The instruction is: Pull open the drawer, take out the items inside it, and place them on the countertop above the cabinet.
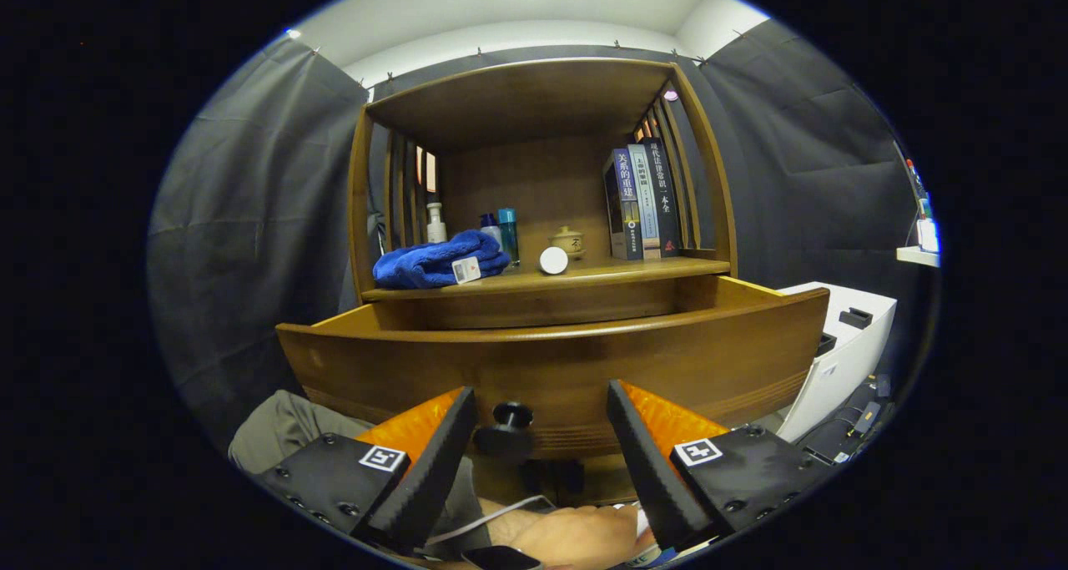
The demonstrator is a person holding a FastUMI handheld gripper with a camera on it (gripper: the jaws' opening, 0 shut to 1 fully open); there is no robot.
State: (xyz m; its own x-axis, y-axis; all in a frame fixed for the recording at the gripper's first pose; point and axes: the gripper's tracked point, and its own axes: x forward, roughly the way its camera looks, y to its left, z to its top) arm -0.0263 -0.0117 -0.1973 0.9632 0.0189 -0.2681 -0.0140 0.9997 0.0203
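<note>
Between the spread claw (542, 403) fingers sits the drawer (551, 361) knob (511, 417).

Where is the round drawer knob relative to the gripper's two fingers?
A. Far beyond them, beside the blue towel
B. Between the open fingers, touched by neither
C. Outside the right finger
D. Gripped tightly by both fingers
B: the drawer knob sits in the gap between the spread fingers of the gripper, with clear space on both sides, on the pulled-out drawer front.

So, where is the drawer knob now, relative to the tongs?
In the gripper view, the black drawer knob sits on the pulled-out drawer front, between the open tongs, nearer the left finger and touched by neither.
</note>
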